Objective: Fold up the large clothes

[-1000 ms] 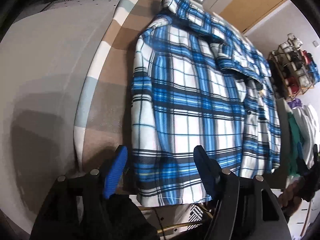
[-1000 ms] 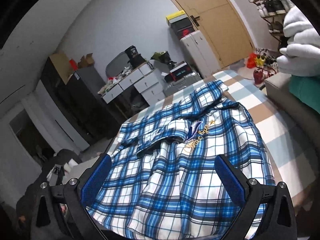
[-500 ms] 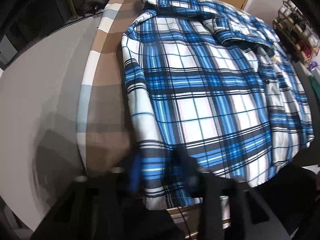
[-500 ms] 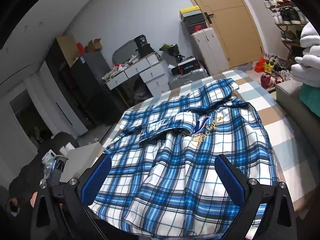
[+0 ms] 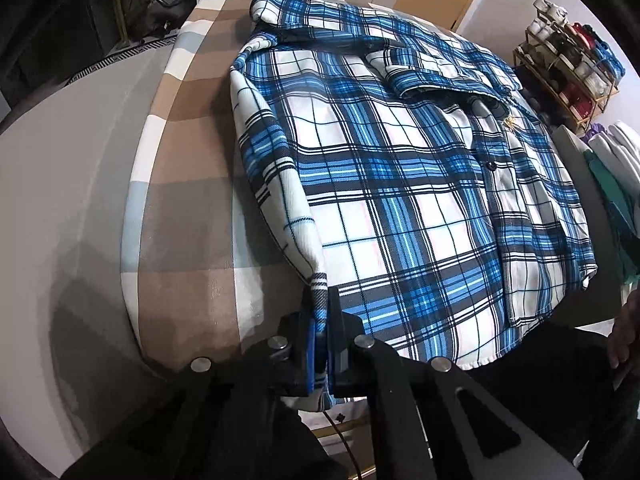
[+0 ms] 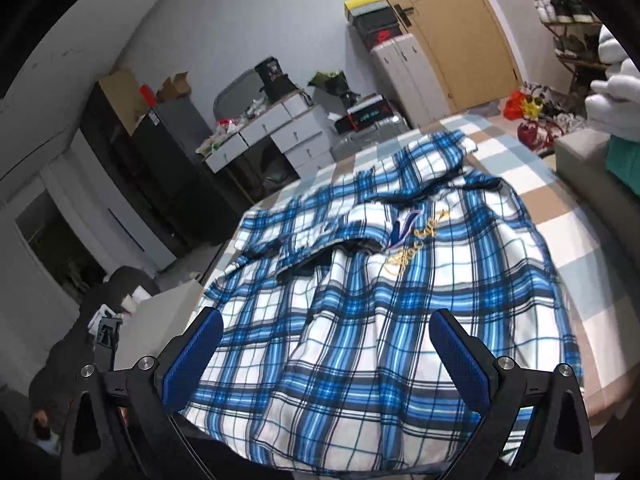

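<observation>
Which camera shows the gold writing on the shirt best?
The right wrist view: the gold writing faces the camera on the shirt's chest, though too small to read. The left wrist view shows only a tiny gold speck by the collar.

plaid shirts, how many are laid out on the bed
1: the plaid shirt lies spread across the striped bed cover, its near hem corner pinched in the left tool.

Your shirt (image 5: 400, 184) is soft woven plaid cloth, matt, with gold embroidered thread on the chest. The checked cover (image 5: 192, 168) beneath it is smooth matt fabric. Your fingers (image 6: 192, 356) carry blue textured pads on matt black plastic with shiny metal screws.
</observation>
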